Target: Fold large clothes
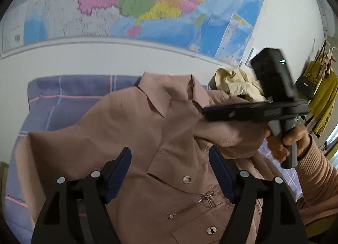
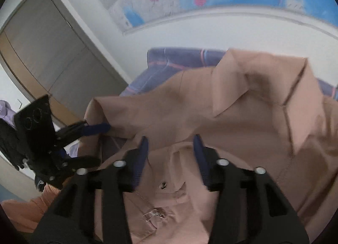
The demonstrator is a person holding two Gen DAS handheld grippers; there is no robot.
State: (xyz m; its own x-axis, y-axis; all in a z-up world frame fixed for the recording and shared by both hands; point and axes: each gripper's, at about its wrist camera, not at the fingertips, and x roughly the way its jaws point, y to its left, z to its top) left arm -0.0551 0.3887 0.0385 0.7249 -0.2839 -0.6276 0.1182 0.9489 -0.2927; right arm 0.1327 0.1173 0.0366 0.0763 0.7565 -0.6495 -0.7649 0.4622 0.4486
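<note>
Okay, I count one pink jacket (image 1: 131,121) spread collar-up on the blue checked bed (image 1: 69,96), and two tools over it. My left tool (image 1: 169,174) is released, both pads apart above the chest with nothing between them. My right tool (image 2: 171,159) also stands parted over the fabric, clamping nothing. On the jacket front I see two metal snaps (image 1: 186,179), one zipper (image 1: 190,203) and one flap pocket. One cream garment (image 1: 236,83) lies bunched beyond the collar. One large wall map (image 1: 135,0) hangs above; its writing is too small to read. One black bag (image 1: 306,86) hangs at right.
</note>
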